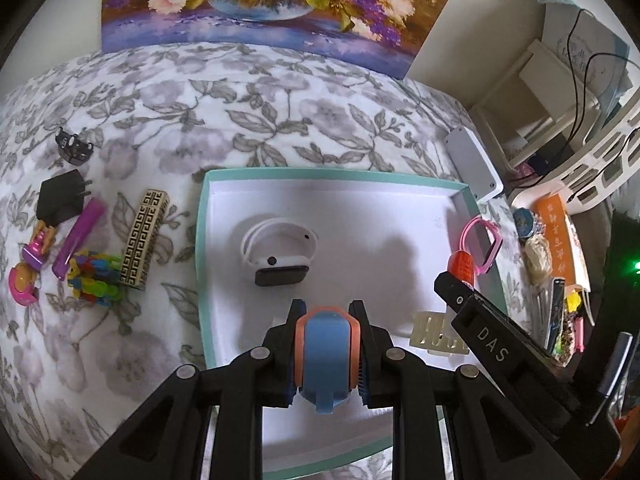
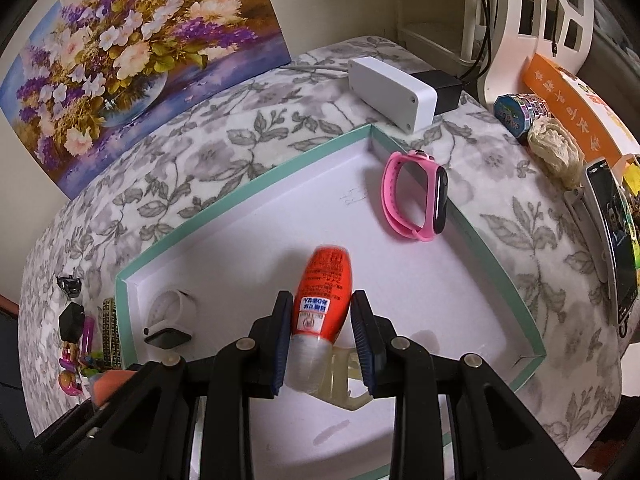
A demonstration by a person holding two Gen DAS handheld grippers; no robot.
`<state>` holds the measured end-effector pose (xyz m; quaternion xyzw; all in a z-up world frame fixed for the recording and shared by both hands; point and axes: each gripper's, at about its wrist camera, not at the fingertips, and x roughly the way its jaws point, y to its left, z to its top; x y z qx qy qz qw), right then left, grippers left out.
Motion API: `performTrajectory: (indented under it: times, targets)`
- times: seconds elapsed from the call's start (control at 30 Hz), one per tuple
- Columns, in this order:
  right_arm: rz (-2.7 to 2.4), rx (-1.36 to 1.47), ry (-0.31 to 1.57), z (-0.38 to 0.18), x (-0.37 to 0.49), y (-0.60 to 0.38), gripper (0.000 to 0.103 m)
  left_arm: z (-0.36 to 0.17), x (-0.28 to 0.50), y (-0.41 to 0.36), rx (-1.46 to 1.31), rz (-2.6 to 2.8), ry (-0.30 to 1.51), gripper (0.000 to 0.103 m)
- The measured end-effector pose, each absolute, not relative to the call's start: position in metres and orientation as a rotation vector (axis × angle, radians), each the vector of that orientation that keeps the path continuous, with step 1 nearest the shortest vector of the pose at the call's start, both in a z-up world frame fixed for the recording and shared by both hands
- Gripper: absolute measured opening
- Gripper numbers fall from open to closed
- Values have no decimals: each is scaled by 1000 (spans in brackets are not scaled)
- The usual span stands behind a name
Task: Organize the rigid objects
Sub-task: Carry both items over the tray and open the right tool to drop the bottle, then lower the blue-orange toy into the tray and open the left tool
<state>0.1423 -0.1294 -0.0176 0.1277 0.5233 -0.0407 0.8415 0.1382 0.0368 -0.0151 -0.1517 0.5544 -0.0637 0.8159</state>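
My left gripper [image 1: 326,312] is shut on a blue and orange band [image 1: 326,354], held low over the near part of the white tray with a teal rim [image 1: 204,240]. A white smartwatch [image 1: 280,256] lies in the tray just ahead of it. My right gripper [image 2: 320,300] is shut on a red bottle [image 2: 322,296] with a clear cap, tilted over the tray [image 2: 248,188]. The bottle's top is blurred. A pink band [image 2: 416,200] rests in the tray's far right corner. A cream slotted piece [image 2: 344,376] lies under the right fingers.
Left of the tray on the floral cloth lie a gold patterned box [image 1: 146,238], a purple tube [image 1: 78,236], colourful toy pieces [image 1: 96,276], a black charger [image 1: 60,196] and a black clip [image 1: 74,146]. A white box [image 2: 392,88], a phone [image 2: 612,240] and an orange box [image 2: 572,104] crowd the right side.
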Motion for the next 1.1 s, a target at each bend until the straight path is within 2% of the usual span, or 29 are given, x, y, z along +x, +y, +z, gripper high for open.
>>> performTrajectory:
  times: [0.63, 0.7, 0.73, 0.8, 0.97, 1.03, 1.1]
  targets:
    - [-64, 264, 1106, -13, 143, -125, 32, -18, 140, 39, -281, -89, 1183, 26]
    - [-74, 258, 1109, -12, 143, -126, 34, -17, 139, 42, -278, -72, 1182, 33]
    - [-77, 253, 1110, -12, 143, -126, 34, -16, 139, 44, -277, -61, 1180, 42]
    - [-81, 248, 1112, -10, 143, -127, 41, -15, 139, 46, -272, -44, 1177, 55]
    - [-104, 244, 1121, -5, 144, -131, 51, -10, 139, 56, -257, 1, 1161, 60]
    - [-111, 239, 1123, -3, 144, -133, 55, -7, 139, 59, -256, 14, 1154, 66]
    - [-118, 234, 1117, -2, 144, -133, 63, -4, 138, 61, -240, 30, 1143, 69]
